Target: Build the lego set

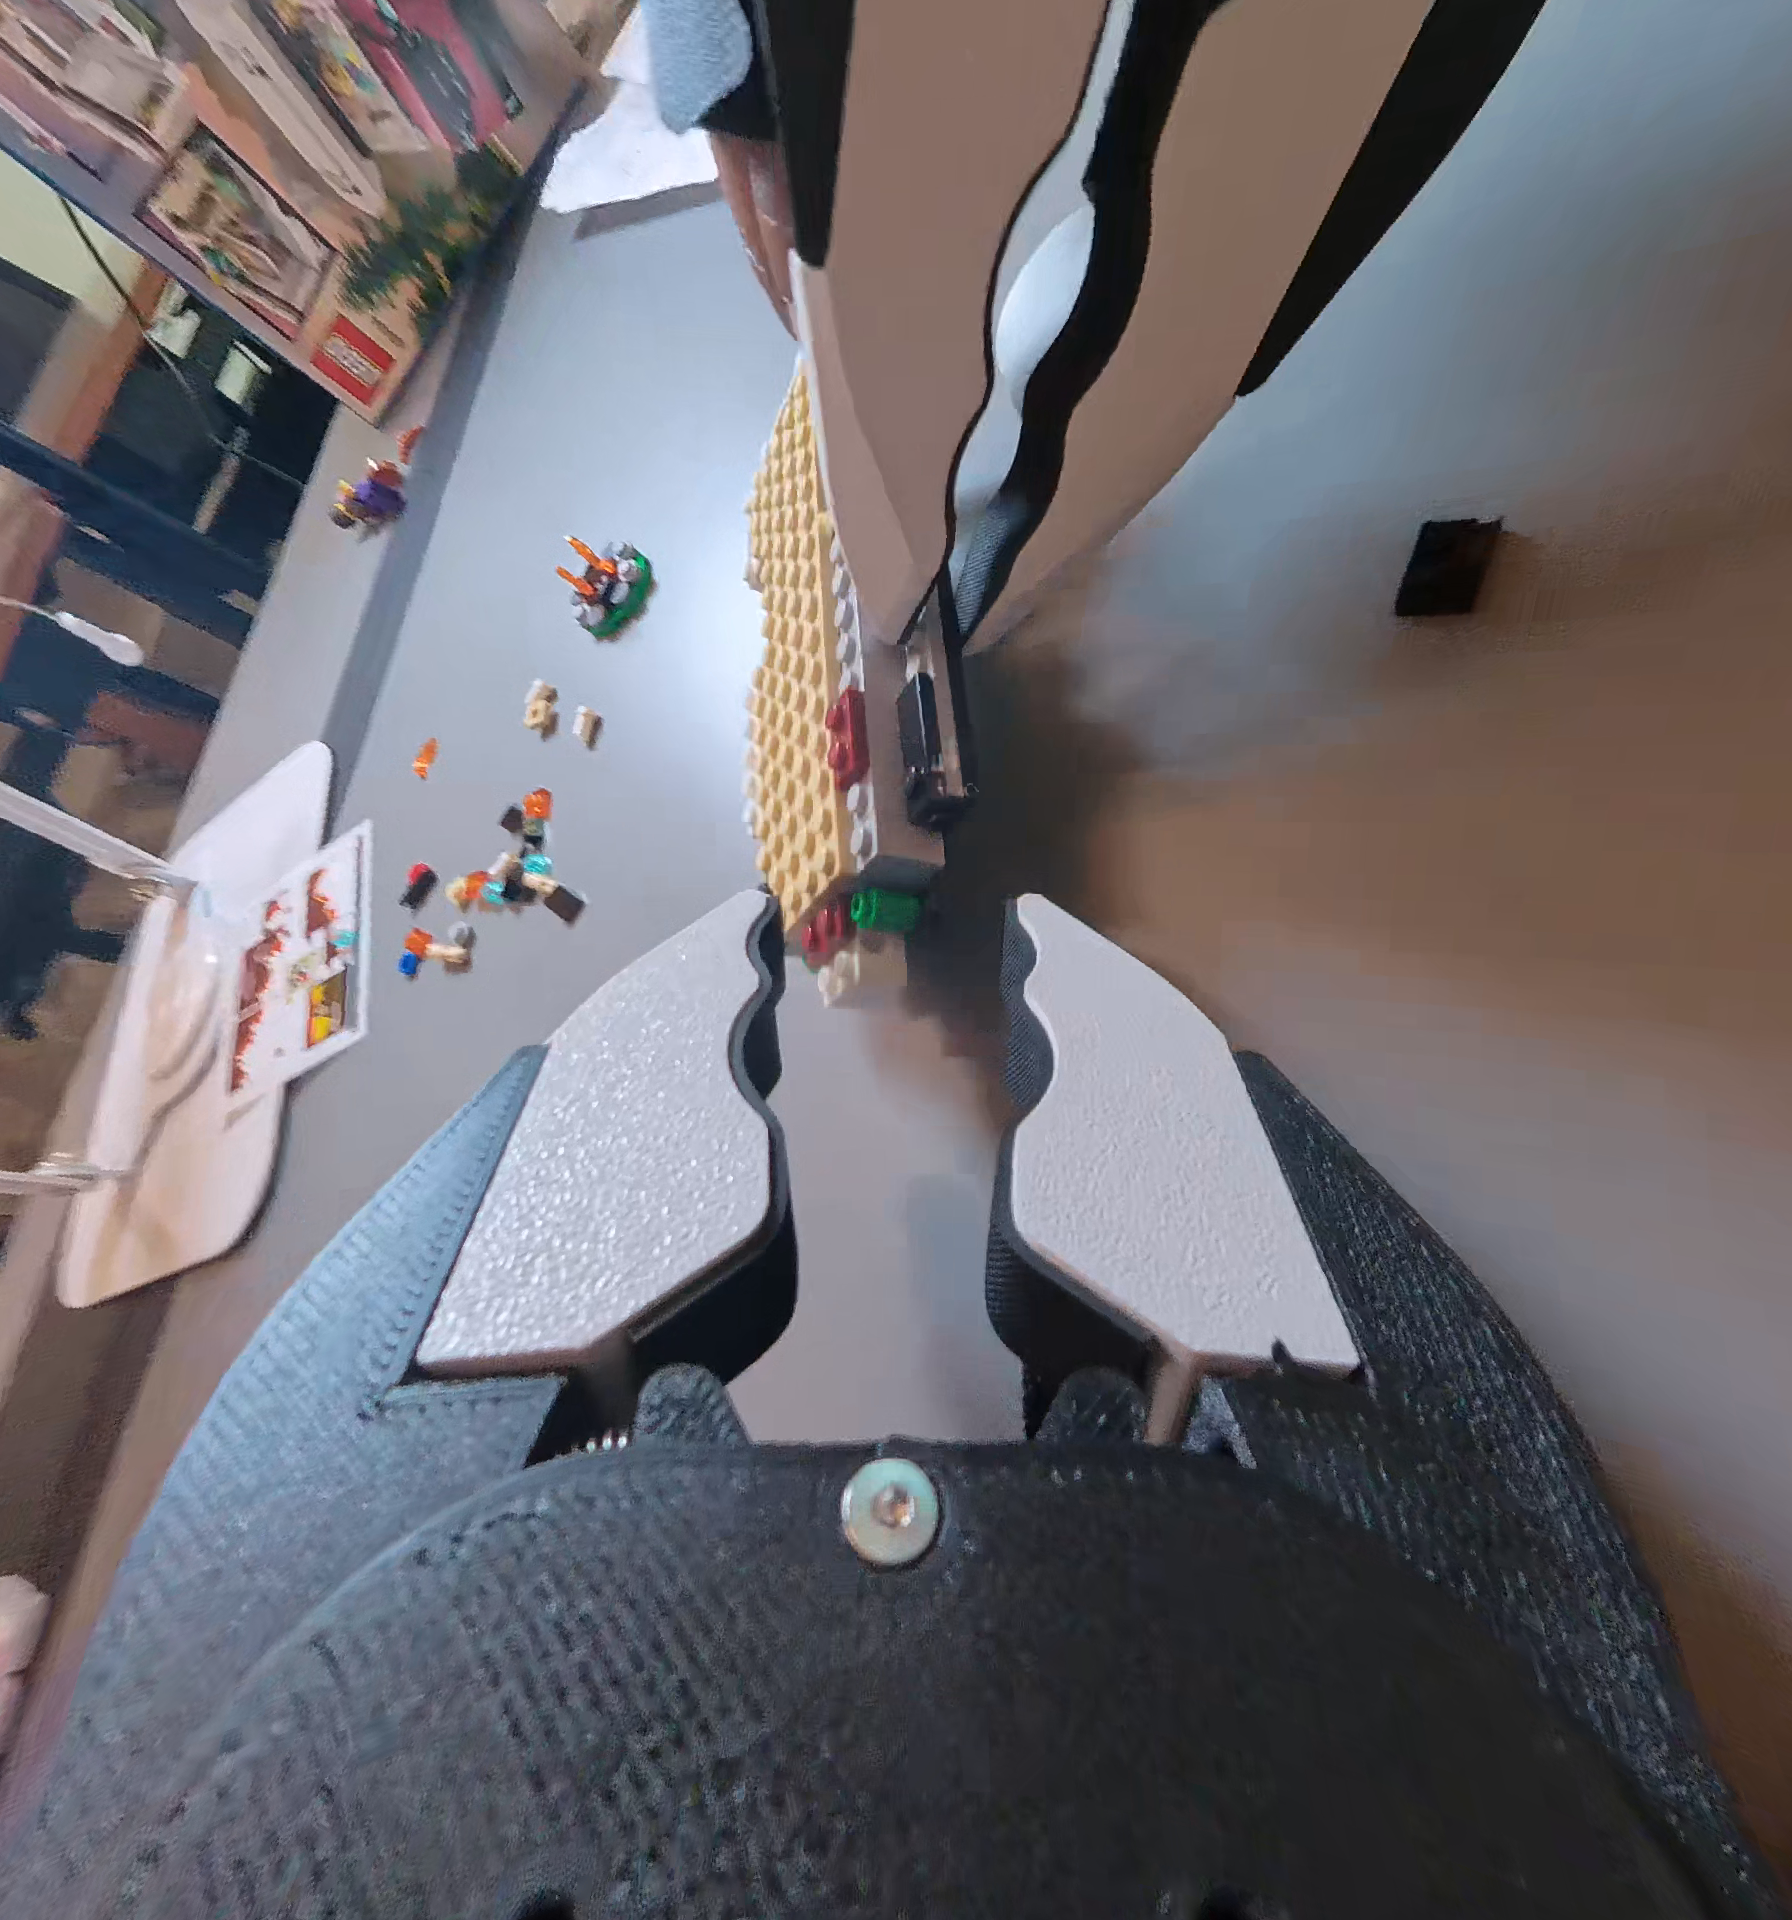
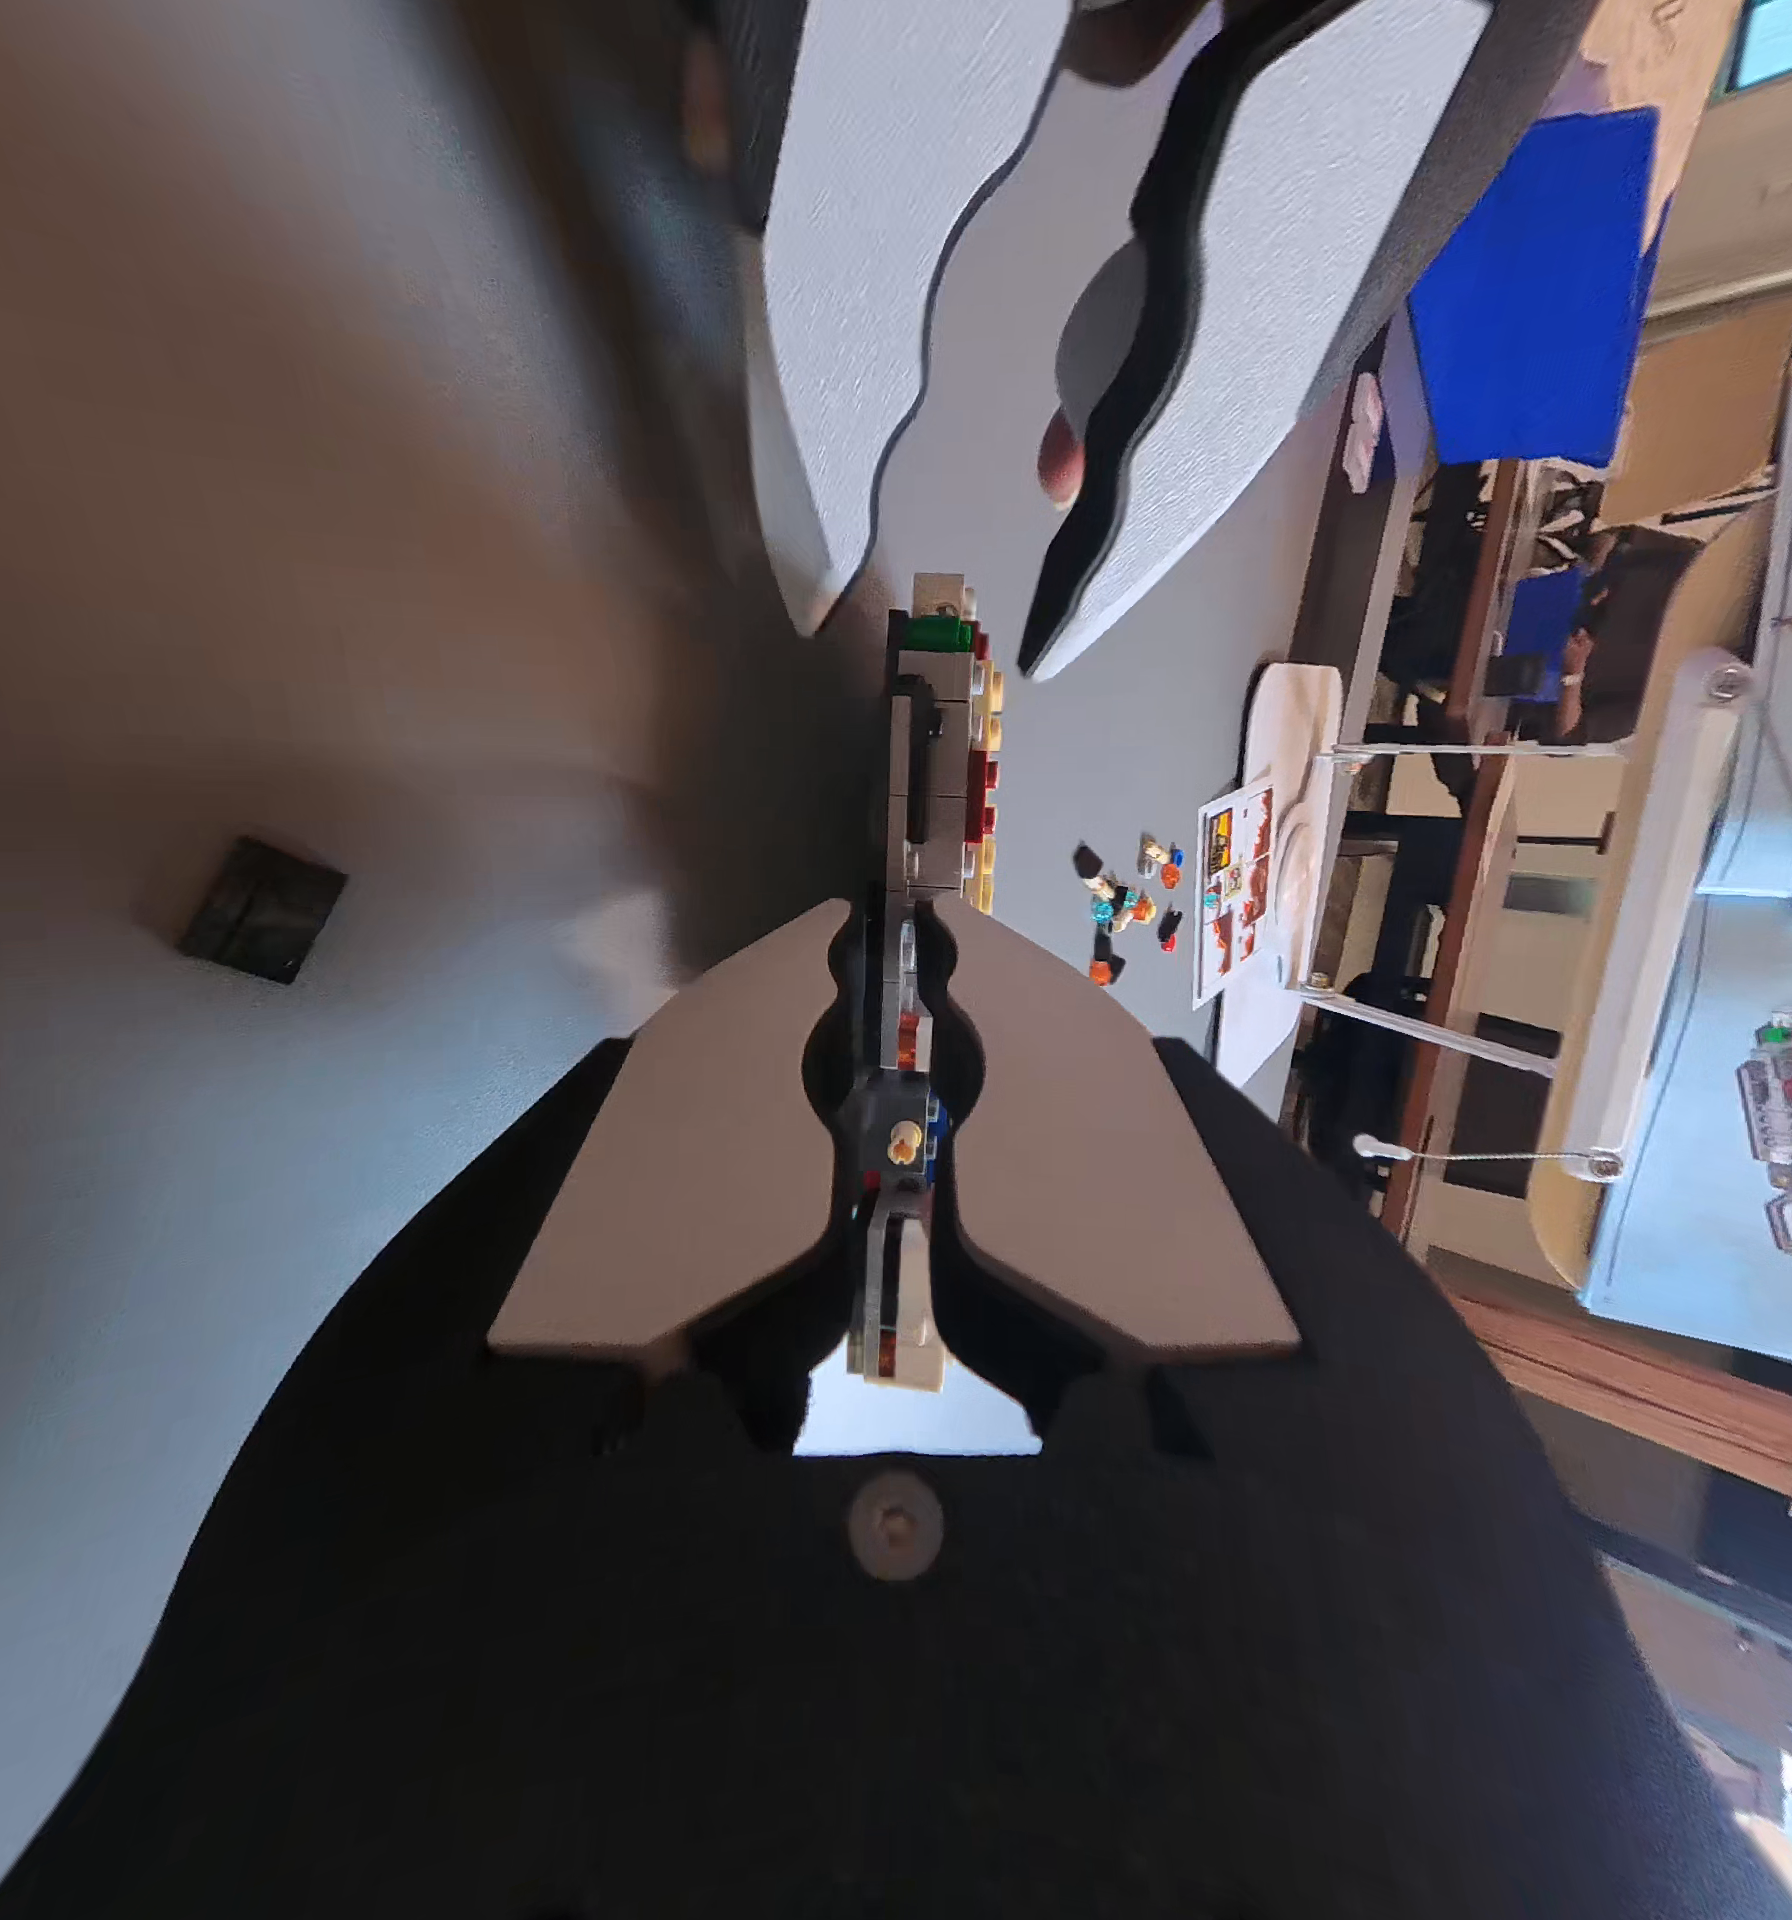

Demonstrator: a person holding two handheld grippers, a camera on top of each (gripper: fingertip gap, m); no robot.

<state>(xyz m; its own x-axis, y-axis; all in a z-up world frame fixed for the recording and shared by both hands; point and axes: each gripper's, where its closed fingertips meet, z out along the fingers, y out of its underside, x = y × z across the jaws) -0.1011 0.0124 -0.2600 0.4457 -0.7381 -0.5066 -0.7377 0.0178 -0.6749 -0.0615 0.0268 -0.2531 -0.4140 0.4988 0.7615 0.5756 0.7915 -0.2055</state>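
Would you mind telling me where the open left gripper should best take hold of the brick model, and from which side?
Probably the free end of the brick model, near the green brick, approached end-on. The right gripper already clamps the far end, and the thin edge-on slab would fit between the left gripper's open fingers.

Tan studded brick plate (image 1: 790, 727) bearing dark-red and green pieces; grey desk (image 1: 622, 395); white-fingered, black-bodied left hand-held gripper (image 1: 887, 935).

No text can be read. A red logo square (image 1: 354, 358) is seen on a box (image 1: 248, 197) at upper left; its letters are blurred.
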